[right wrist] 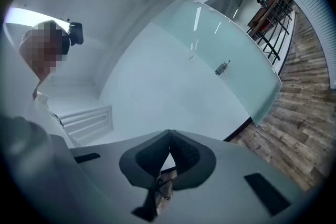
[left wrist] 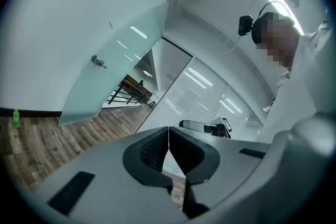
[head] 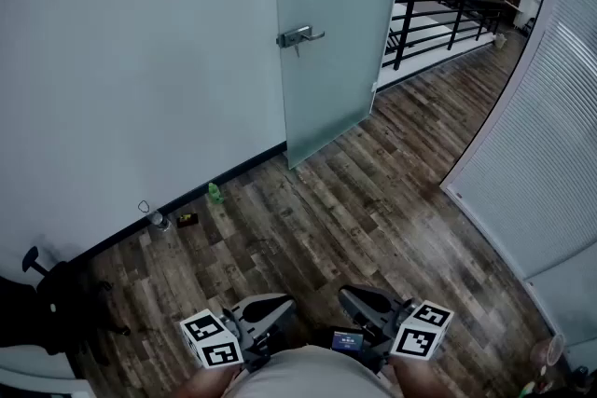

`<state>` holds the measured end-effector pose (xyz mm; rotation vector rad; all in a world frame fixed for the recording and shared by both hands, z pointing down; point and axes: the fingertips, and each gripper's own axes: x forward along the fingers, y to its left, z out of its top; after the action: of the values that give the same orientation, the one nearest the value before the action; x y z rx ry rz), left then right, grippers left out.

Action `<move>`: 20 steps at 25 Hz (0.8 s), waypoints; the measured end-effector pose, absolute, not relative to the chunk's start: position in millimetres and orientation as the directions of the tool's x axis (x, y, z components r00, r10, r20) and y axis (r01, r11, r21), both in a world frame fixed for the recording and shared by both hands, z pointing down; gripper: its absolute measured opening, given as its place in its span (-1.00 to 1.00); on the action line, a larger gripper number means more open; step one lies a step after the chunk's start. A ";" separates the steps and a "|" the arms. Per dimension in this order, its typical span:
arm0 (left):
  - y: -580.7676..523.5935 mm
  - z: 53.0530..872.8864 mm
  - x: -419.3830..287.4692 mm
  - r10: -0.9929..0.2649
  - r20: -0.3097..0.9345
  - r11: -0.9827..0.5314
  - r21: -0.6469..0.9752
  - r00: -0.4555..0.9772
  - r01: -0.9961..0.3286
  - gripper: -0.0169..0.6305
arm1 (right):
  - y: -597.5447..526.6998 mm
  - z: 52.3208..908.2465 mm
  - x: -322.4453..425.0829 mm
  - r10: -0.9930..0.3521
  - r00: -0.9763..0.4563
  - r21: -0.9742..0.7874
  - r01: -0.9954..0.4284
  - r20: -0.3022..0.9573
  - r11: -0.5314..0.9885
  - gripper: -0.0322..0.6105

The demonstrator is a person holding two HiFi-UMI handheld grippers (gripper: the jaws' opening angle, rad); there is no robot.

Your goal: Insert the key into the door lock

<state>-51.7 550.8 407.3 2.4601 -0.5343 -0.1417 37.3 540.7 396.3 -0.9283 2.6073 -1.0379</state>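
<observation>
Small metal key (right wrist: 165, 188): only a thin wire-like part shows, low in the gap behind the tips of the right gripper (right wrist: 169, 139). That gripper's jaws are closed on it, and its blade cannot be made out. One frosted glass door (head: 336, 33) stands well ahead, carrying one silver lever handle (head: 300, 37); the lock is too small to see. Left gripper (left wrist: 168, 134): jaws together, nothing between them.
</observation>
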 end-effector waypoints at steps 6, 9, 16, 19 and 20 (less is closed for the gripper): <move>547.9 409.5 -51.6 -0.409 0.022 -0.732 0.589 0.912 -0.343 -0.90 | 537.3 400.0 37.4 -0.615 -0.786 -0.669 -0.492 0.066 0.557 -0.86; 545.8 409.1 -52.5 -0.415 0.020 -0.729 0.590 0.910 -0.346 -0.90 | 535.4 400.5 38.5 -0.618 -0.783 -0.667 -0.497 0.068 0.555 -0.86; 542.3 409.8 -53.9 -0.424 0.024 -0.725 0.590 0.905 -0.355 -0.90 | 529.6 405.1 40.8 -0.640 -0.761 -0.630 -0.549 0.106 0.549 -0.86; 541.9 409.5 -53.9 -0.427 0.024 -0.724 0.590 0.904 -0.357 -0.90 | 528.6 407.0 44.8 -0.652 -0.750 -0.633 -0.559 0.110 0.536 -0.86; 541.8 409.6 -54.0 -0.428 0.024 -0.724 0.589 0.903 -0.359 -0.90 | 528.5 407.4 46.1 -0.654 -0.748 -0.633 -0.561 0.111 0.534 -0.86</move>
<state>-54.0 541.8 409.6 2.4540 -0.5621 -0.1503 46.1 528.5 407.4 -1.0470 2.6266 -1.0079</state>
